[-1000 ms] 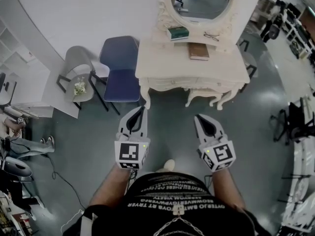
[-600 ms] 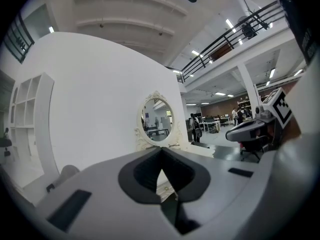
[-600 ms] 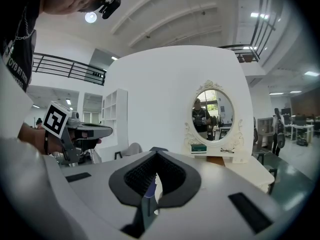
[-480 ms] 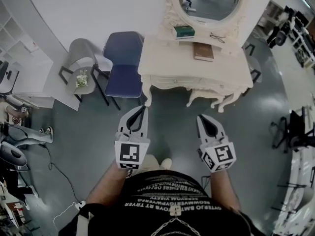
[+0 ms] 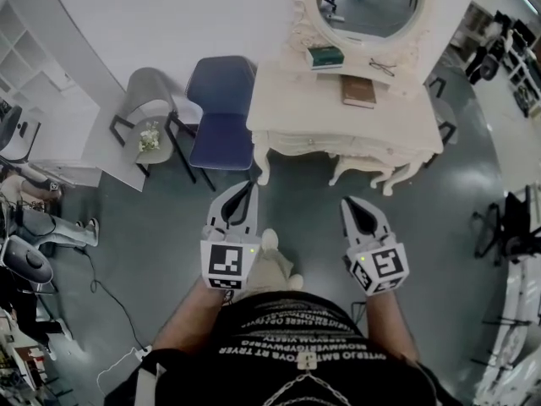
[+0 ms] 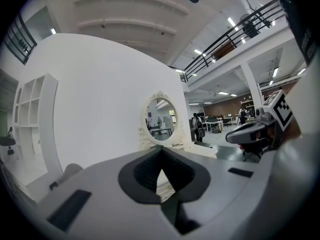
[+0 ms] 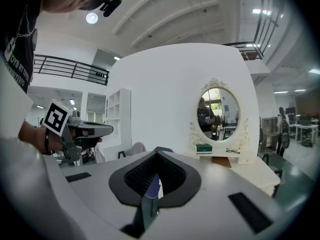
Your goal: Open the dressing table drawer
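Left gripper: jaws pressed together, nothing between. Right gripper: tips meeting too, empty. Both side by side, pointing at dressing table, well apart from it. Drawer in table front looks flush, untouched. Blue chair just left of table.

The room is bright. At the upper right of the left gripper view glow long white ceiling strip lights, and a round white light shines at the upper left of the right gripper view. The shiny grey floor shows soft pale glare. Every view bends at the edges (the two gripper views have dark corners too). Up close, the grey plastic left gripper looks blurry.
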`<move>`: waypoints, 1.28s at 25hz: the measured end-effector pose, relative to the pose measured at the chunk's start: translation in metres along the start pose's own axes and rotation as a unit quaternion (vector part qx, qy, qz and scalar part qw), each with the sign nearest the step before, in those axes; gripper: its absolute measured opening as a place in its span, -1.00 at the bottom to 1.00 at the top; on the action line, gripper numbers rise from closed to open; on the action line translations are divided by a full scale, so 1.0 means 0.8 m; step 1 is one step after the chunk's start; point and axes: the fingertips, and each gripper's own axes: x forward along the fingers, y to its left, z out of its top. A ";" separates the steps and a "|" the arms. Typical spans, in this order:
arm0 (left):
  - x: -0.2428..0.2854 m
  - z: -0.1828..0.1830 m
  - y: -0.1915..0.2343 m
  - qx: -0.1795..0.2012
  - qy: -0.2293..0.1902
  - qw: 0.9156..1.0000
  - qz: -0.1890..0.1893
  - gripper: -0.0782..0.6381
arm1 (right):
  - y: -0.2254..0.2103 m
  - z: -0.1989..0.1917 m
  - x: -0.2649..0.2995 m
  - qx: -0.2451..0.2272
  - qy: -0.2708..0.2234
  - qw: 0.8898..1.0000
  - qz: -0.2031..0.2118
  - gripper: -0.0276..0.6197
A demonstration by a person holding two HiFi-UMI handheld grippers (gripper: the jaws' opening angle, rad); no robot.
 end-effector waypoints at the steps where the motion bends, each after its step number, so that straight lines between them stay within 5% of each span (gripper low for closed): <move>1: 0.002 -0.001 0.004 -0.003 0.001 1.000 0.001 -0.77 | 0.001 0.001 0.005 -0.004 0.001 1.000 0.002 -0.91; 12: 0.052 0.001 0.057 -0.011 0.000 1.000 0.010 -0.77 | -0.005 0.020 0.074 -0.018 0.001 1.000 0.007 -0.91; 32: 0.175 -0.008 0.120 -0.013 0.015 0.999 -0.028 -0.77 | -0.055 0.036 0.188 -0.007 0.016 1.000 -0.018 -0.91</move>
